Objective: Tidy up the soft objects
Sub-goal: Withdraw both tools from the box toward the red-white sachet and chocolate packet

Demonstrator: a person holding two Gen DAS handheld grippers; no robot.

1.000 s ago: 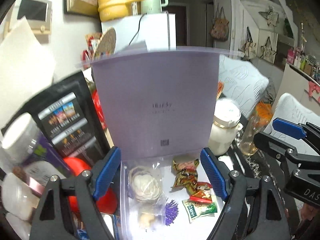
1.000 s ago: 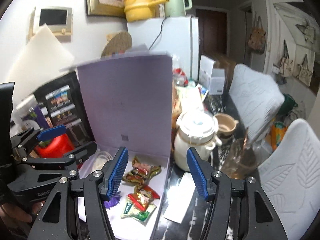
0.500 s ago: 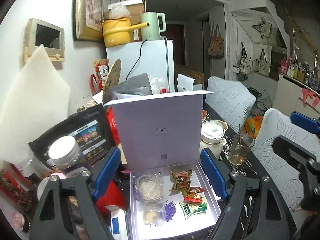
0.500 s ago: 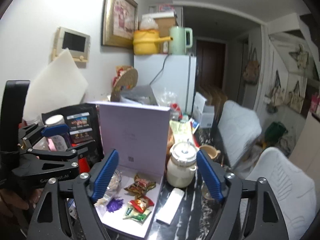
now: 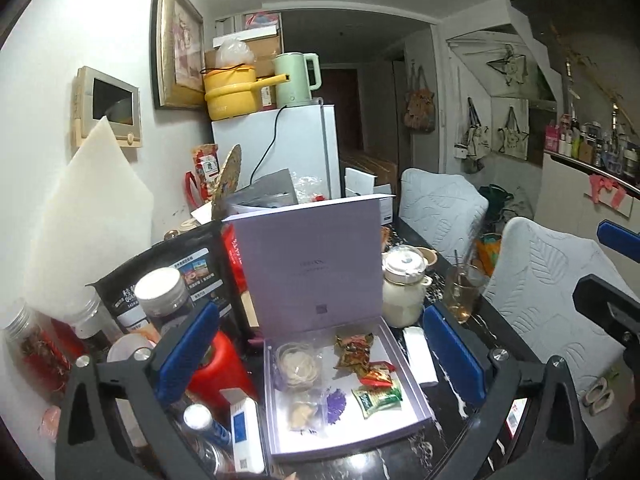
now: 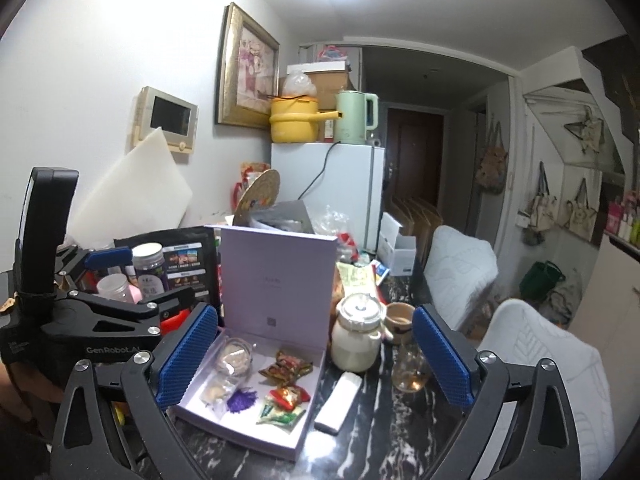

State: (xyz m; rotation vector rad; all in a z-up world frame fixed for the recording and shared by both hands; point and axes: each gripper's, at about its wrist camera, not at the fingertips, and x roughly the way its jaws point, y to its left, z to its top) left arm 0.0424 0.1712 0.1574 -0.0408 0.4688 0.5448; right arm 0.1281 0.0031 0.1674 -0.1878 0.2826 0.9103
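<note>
Currently logged near to far. Left gripper (image 5: 320, 352): held wide apart, nothing between the blue pads (image 5: 186, 350), raised above the table. Right gripper (image 6: 314, 354): likewise spread wide, nothing gripped.

Directly below and ahead, at 12 o'clock: lavender box (image 5: 412, 400) lying open on the black marbled table (image 6: 400, 440), lid (image 5: 312, 268) stood upright at its far edge. Inside the box: bagged pale round item (image 5: 298, 366) at 10 o'clock, second bagged piece (image 5: 302, 412) nearer, purple tuft (image 5: 336, 402) beside it, brown-red snack packet (image 5: 354, 354) at 1 o'clock, red packet (image 5: 378, 376) and green packet (image 5: 376, 398) at 4 o'clock. White bar-shaped pack (image 6: 338, 402) just outside the box at 3 o'clock. Red container (image 5: 218, 372) at 9 o'clock, touching the box side or not, could not tell.

Farther out: cream lidded jar (image 6: 356, 334) and glass (image 6: 410, 368) at 2 o'clock, black printed bag (image 5: 168, 276) at 10 o'clock. White fridge (image 6: 332, 184) behind, with yellow pot (image 6: 294, 122) and green kettle (image 6: 356, 118) on top.
</note>
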